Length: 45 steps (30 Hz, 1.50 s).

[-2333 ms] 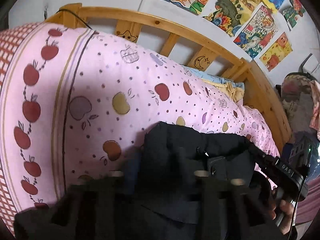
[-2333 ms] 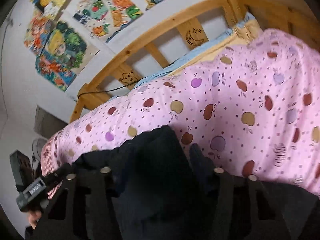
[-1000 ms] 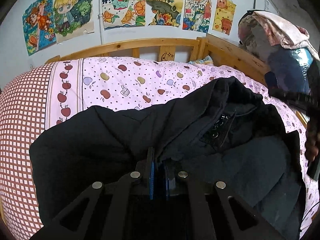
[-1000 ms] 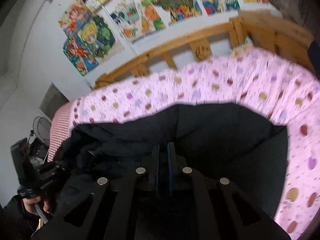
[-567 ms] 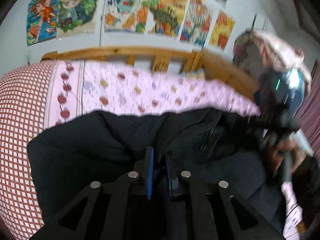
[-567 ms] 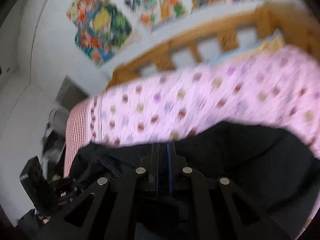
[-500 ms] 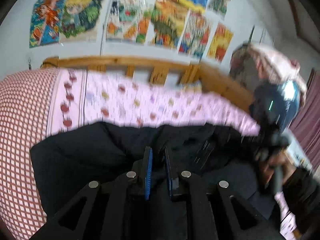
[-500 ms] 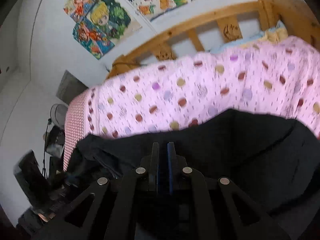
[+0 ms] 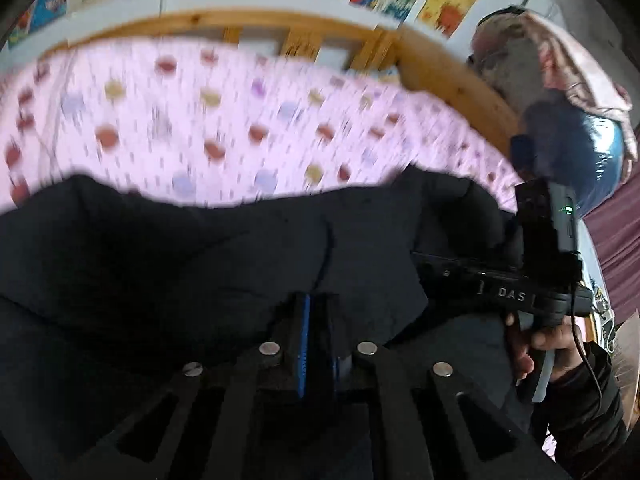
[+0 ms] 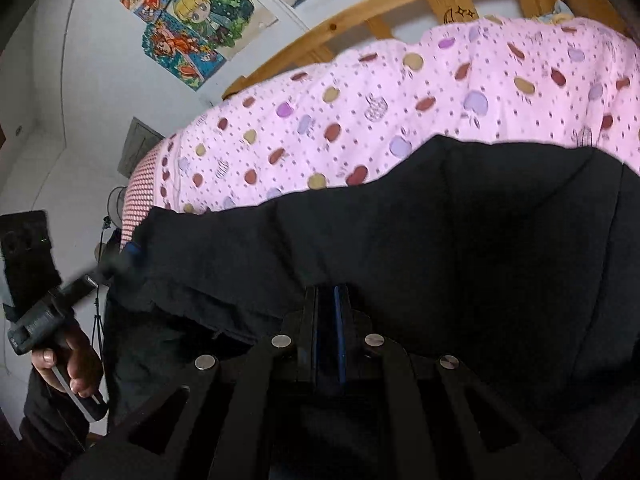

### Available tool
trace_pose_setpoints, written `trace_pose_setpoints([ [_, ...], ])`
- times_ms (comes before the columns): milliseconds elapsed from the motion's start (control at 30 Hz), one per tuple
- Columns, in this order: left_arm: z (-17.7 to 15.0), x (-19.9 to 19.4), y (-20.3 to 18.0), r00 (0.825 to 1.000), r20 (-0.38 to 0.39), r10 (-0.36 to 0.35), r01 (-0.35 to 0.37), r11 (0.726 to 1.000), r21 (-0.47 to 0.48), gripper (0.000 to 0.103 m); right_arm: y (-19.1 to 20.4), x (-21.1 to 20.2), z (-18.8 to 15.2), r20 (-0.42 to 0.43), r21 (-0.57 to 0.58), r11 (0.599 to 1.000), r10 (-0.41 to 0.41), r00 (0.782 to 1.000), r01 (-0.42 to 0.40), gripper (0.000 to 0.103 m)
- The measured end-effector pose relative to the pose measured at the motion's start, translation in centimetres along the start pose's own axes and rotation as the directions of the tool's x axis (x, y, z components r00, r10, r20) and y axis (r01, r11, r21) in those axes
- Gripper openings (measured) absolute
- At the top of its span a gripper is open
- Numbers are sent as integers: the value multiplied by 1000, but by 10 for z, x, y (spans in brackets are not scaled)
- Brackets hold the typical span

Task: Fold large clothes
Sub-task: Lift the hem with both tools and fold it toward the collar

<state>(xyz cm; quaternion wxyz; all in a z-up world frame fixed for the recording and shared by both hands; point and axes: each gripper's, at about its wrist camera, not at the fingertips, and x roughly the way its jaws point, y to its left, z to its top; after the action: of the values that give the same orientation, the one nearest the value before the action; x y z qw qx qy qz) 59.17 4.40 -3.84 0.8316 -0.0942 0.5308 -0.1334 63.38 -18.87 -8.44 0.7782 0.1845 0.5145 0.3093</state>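
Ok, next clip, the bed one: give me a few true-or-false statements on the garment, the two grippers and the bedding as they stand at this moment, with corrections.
1. The left gripper is shut on the black jacket. True.
2. The right gripper hangs open above the bedding. False: its jaws are pinched shut on the black jacket's fabric.
3. The quilt is plain white. False: it is pink with an apple print.
4. A wooden bed rail runs behind the quilt. True.
5. The jacket lies neatly folded into a small square. False: it is spread wide across the quilt, held at its near edge by both grippers.
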Motion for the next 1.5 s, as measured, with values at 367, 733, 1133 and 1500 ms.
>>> trace_pose_setpoints([
  [367,-24,15,8,997,79,-10,9,1000,12,3,-7,32,-19,20,-25,999,-47,999,47,5],
  [733,-40,11,26,984,146,-98,105,994,-41,3,49,-11,-24,178,-175,984,-5,984,36,7],
  [1133,-52,30,24,989,144,-24,25,1000,-6,3,37,41,-25,21,-153,972,-175,984,176,7],
  [1500,-68,11,25,961,254,-108,110,994,7,3,38,18,-48,145,-159,974,-139,980,161,7],
])
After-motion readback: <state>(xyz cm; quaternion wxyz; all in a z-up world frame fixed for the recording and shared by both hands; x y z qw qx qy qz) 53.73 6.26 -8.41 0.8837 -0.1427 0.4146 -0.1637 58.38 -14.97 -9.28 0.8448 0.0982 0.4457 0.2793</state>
